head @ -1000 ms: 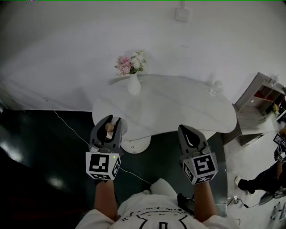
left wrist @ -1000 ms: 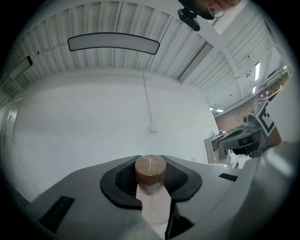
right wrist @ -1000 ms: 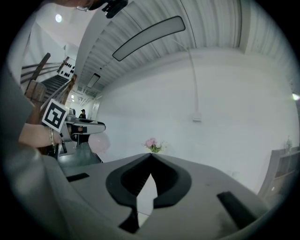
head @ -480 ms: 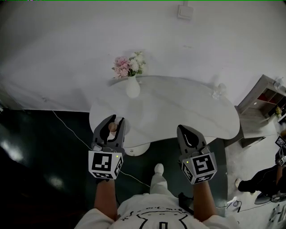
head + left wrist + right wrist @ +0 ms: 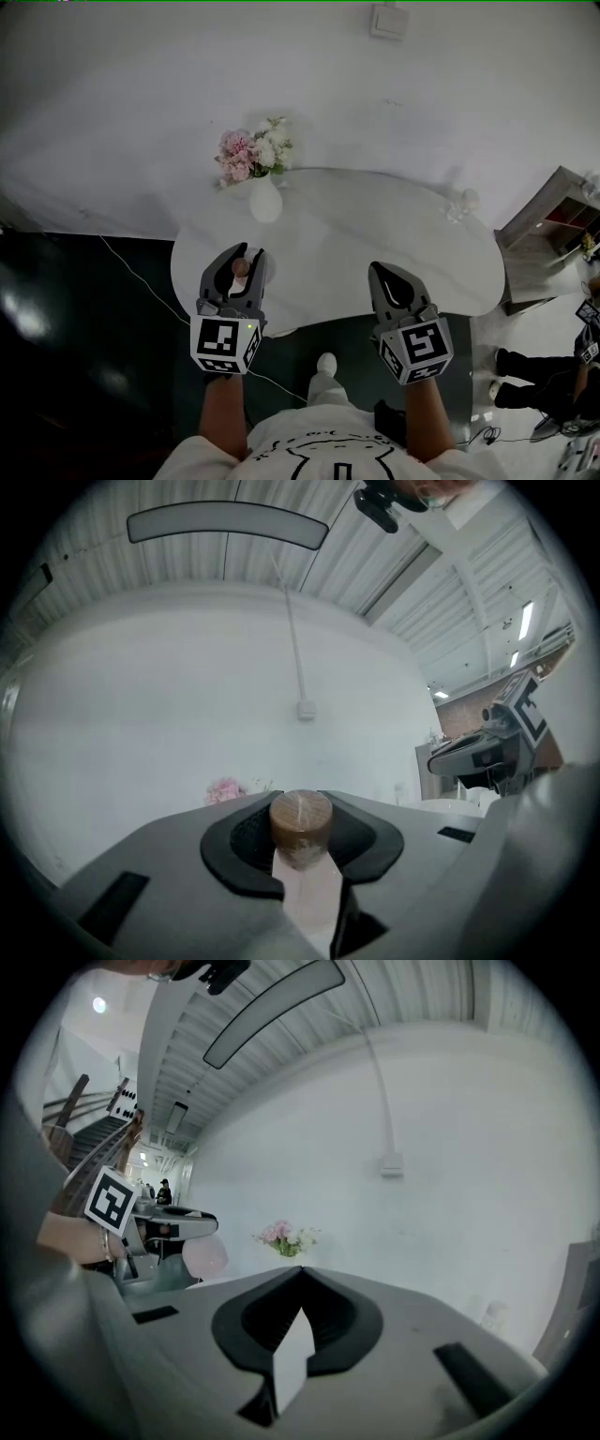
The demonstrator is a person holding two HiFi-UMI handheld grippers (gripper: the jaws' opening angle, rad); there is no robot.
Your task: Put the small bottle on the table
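A thin cable [image 5: 131, 270] trails across the dark floor [image 5: 75, 356] at the far left. The left tongs [image 5: 241, 255] are clenched on the small bottle [image 5: 301, 822]. Their dark pads press the neck from both sides, just under its round brown cork-like cap, and the pale body hangs below between the jaws. In the head view the bottle sits over the near left edge of the white tabletop [image 5: 375, 234]. Whether its base touches the surface cannot be made out.

Beyond the left tongs, a white vase [image 5: 265, 200] of pink and white flowers [image 5: 251, 152] stands on the far left part of the tabletop, close to the wall. The right tongs [image 5: 386, 274] hover over the near edge of the tabletop, well apart from the left ones. Their jaws are brought together at the tips with nothing between them.

A small clear glass object [image 5: 459, 202] stands near the far right edge of the tabletop. A shelf unit [image 5: 553, 216] stands to the right of it.
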